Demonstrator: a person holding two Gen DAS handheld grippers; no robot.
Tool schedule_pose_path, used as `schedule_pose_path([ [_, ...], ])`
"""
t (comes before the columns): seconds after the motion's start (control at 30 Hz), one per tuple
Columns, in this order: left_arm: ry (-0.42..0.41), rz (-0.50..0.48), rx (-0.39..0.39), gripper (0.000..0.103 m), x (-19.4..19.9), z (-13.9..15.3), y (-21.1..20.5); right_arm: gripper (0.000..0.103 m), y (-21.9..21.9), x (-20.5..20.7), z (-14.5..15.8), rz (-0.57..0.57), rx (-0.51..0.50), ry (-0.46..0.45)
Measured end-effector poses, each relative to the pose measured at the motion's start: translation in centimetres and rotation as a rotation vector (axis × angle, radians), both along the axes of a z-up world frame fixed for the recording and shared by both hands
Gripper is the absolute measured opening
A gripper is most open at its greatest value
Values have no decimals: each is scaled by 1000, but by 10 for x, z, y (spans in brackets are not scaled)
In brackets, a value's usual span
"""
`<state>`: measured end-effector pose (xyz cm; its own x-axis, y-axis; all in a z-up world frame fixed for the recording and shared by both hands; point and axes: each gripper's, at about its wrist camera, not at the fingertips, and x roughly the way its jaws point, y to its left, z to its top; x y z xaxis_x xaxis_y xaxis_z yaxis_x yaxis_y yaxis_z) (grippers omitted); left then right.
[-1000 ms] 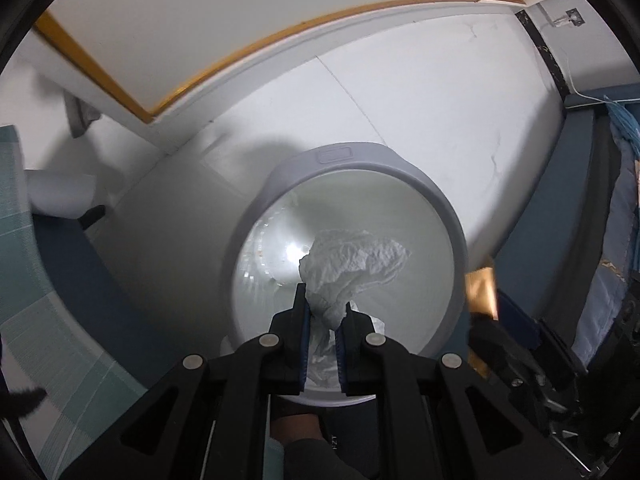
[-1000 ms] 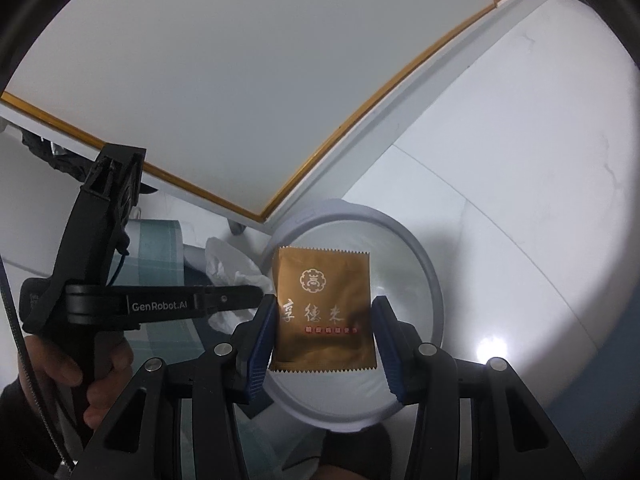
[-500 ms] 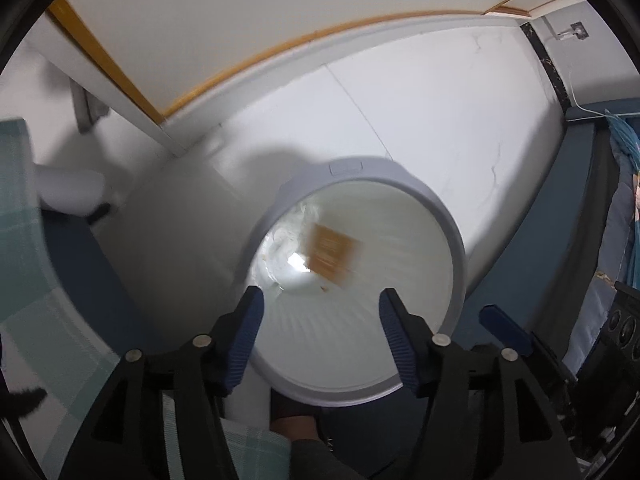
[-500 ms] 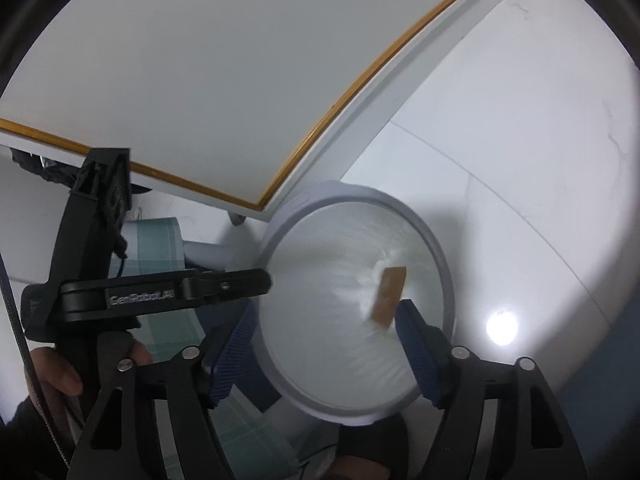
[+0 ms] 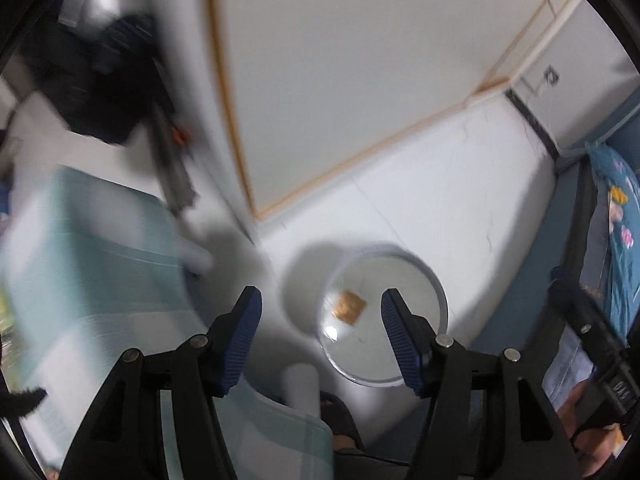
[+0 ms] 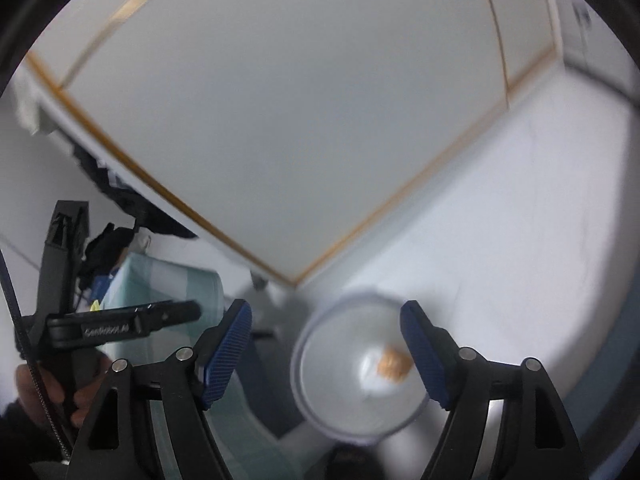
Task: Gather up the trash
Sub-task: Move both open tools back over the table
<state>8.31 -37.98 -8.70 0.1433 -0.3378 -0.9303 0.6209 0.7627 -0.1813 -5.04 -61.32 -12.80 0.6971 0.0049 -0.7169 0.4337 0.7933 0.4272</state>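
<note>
A round grey trash bin (image 5: 434,280) stands on the white floor, seen from high above. A brown sachet (image 5: 350,306) lies inside it on the bin's liner. My left gripper (image 5: 321,334) is open and empty, well above the bin. In the right wrist view the bin (image 6: 320,320) holds the same brown sachet (image 6: 394,363) beside white tissue (image 6: 370,372). My right gripper (image 6: 326,354) is open and empty, also high above the bin. The left gripper's handle (image 6: 120,322) shows at the left of the right wrist view.
A white cabinet panel with a thin orange trim (image 5: 360,80) rises behind the bin. A pale green checked cloth (image 5: 100,280) lies to the left. A blue-grey bed edge with patterned bedding (image 5: 612,220) is at the right. Dark clothing (image 5: 108,80) hangs at upper left.
Both grippers opened and dropped their trash, the tissue and the brown sachet, into the bin. Both have since risen far above it, and the views are blurred by motion.
</note>
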Motion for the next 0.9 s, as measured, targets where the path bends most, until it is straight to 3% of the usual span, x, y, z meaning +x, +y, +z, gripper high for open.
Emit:
schedule_pose_path([
  [0.17, -190, 124, -82, 58, -6, 53, 51, 85, 35, 2, 69, 59, -153, -144],
  [0.3, -321, 233, -141, 73, -12, 93, 102, 87, 75, 6, 120, 124, -272, -250],
  [0.4, -409, 309, -168, 75, -21, 114, 140, 88, 108, 10, 151, 171, -374, -308],
  [0.7, -534, 453, -192, 83, -41, 159, 229, 95, 199, 10, 227, 298, -495, -477],
  [0.9, -592, 541, -195, 89, -50, 167, 276, 101, 258, 13, 239, 386, -481, -531],
])
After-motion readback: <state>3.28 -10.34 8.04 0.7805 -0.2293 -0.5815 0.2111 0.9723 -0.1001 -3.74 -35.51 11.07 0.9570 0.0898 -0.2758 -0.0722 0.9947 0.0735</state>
